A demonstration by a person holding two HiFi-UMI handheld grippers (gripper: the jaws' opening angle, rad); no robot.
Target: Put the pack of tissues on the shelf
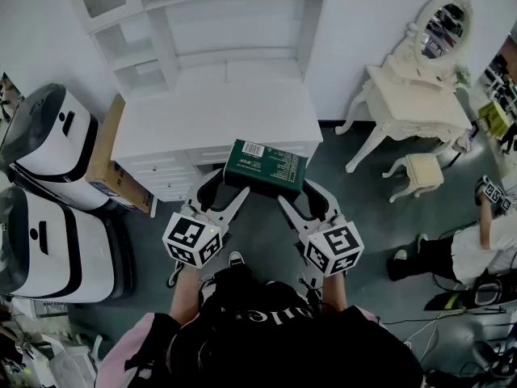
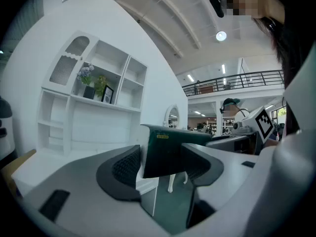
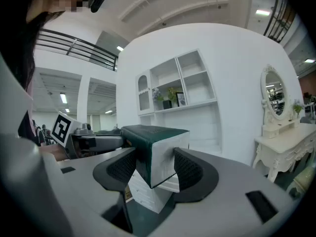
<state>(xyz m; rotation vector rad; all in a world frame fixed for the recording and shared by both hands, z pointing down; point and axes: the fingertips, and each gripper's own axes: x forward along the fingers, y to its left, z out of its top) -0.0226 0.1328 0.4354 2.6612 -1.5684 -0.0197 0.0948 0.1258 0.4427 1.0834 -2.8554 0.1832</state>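
The pack of tissues (image 1: 265, 168) is a dark green box with a white end and a barcode, held level in the air just in front of the white desk (image 1: 218, 115). My left gripper (image 1: 222, 191) grips its left end and my right gripper (image 1: 305, 200) its right end. In the left gripper view the pack (image 2: 165, 149) sits between the ribbed pads of the left gripper (image 2: 165, 164). In the right gripper view the pack's white end (image 3: 158, 154) is pressed between the pads of the right gripper (image 3: 154, 169). The white shelf unit (image 1: 210, 23) rises behind the desk, with open compartments (image 2: 98, 112) (image 3: 182, 88).
A cardboard box (image 1: 109, 156) leans left of the desk, beside two white and black machines (image 1: 48, 136). A cream dressing table with an oval mirror (image 1: 412, 87) and a small stool (image 1: 420, 172) stand to the right. A person (image 1: 485, 241) sits on the floor at far right.
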